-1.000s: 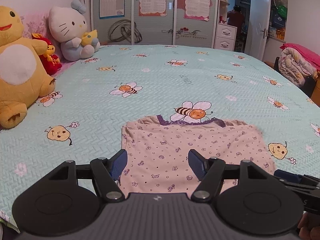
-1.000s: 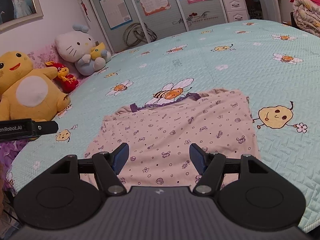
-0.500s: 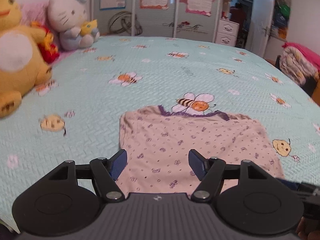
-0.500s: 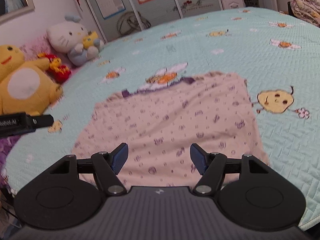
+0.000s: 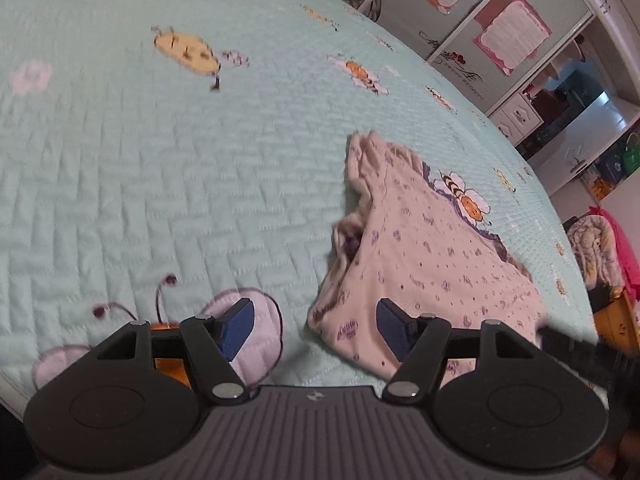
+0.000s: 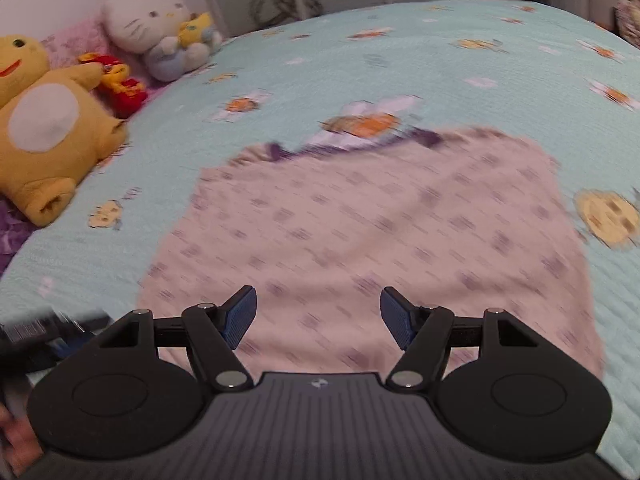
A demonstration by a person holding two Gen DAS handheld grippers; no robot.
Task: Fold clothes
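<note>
A pale pink top (image 5: 432, 256) with small purple prints and a purple neckline lies flat on the mint bedspread (image 5: 160, 168). In the left wrist view my left gripper (image 5: 316, 326) is open, low over the bed at the garment's near left corner, its right pad over the hem. The right wrist view shows the same top (image 6: 372, 232), blurred, spread ahead of my right gripper (image 6: 318, 314). That gripper is open above the near hem with nothing between its fingers. The left gripper's body (image 6: 44, 328) shows at the lower left of the right wrist view.
A yellow plush toy (image 6: 44, 120), a small red toy (image 6: 118, 82) and a white cat plush (image 6: 160, 28) line the far left side of the bed. Wardrobe doors with posters (image 5: 480, 20) stand behind. A pile of bedding (image 5: 600, 248) sits at the right.
My left gripper has swung left and dropped close to the bed, tilting, now at the top's left corner. My right gripper has moved forward and lower over the near hem. Both stay open.
</note>
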